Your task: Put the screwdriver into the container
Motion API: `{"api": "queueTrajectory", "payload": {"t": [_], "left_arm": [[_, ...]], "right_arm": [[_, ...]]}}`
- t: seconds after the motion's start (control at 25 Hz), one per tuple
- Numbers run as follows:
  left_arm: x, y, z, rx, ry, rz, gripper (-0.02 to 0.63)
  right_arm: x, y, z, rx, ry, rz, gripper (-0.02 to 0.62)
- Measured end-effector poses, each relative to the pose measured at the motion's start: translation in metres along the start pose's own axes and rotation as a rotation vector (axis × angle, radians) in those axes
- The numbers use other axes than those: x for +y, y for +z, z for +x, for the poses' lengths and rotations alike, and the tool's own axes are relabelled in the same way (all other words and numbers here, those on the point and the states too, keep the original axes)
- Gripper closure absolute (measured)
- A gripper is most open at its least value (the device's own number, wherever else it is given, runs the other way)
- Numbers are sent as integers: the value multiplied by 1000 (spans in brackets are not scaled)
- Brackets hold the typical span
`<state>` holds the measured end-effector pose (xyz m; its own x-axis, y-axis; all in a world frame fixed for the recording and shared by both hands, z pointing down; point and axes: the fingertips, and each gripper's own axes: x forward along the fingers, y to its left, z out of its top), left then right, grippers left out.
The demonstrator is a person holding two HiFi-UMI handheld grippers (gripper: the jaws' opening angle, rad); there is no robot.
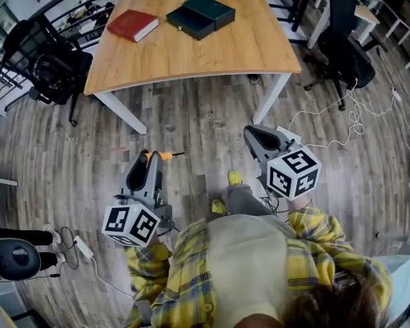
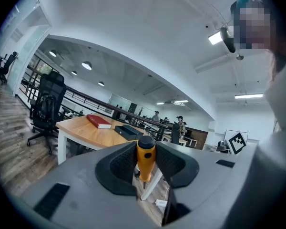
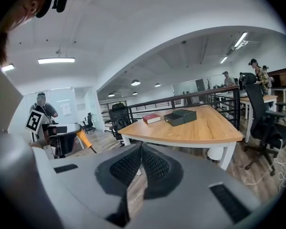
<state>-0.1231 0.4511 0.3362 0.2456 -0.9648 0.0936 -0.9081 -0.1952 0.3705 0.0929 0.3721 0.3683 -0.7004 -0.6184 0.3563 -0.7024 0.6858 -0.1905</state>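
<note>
The left gripper (image 1: 148,161) is held level, jaws clamped on the screwdriver (image 2: 146,155); the right gripper (image 1: 256,137) is tilted slightly downward, jaws pressed together.

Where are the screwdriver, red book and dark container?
screwdriver (image 2: 146,155): left gripper view, on its yellow handle.
red book (image 1: 133,24): head view, middle of its cover.
dark container (image 1: 208,11): head view, on its green top face.

The orange-handled screwdriver (image 2: 146,156) with a thin dark shaft is clamped crosswise between the jaws of the left hand-held gripper (image 1: 149,157), above the floor. The dark rectangular container (image 1: 200,17) rests on the wooden worktop (image 1: 246,46), its two box-like parts touching side by side.
</note>
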Motion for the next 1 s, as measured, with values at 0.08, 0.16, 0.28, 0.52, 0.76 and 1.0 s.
{"api": "queueTrajectory", "payload": {"t": [0.08, 0.16, 0.28, 0.52, 0.76, 1.0], "left_arm": [[-1, -1, 6, 4, -3, 3, 488], [-2, -2, 13, 10, -5, 11, 488], [2, -1, 28, 19, 1, 16, 488], [14, 8, 67, 39, 6, 26, 488], [19, 14, 118, 59, -19, 44, 488], [26, 25, 160, 60, -22, 42, 488]], "right_arm": [[-5, 0, 3, 4, -1, 0, 531], [-10, 1, 8, 5, 2, 0, 531], [-20, 5, 21, 8, 10, 2, 530], [-44, 20, 53, 10, 23, 9, 530], [-73, 29, 85, 28, 26, 22, 531], [-94, 44, 116, 41, 48, 15, 531]]}}
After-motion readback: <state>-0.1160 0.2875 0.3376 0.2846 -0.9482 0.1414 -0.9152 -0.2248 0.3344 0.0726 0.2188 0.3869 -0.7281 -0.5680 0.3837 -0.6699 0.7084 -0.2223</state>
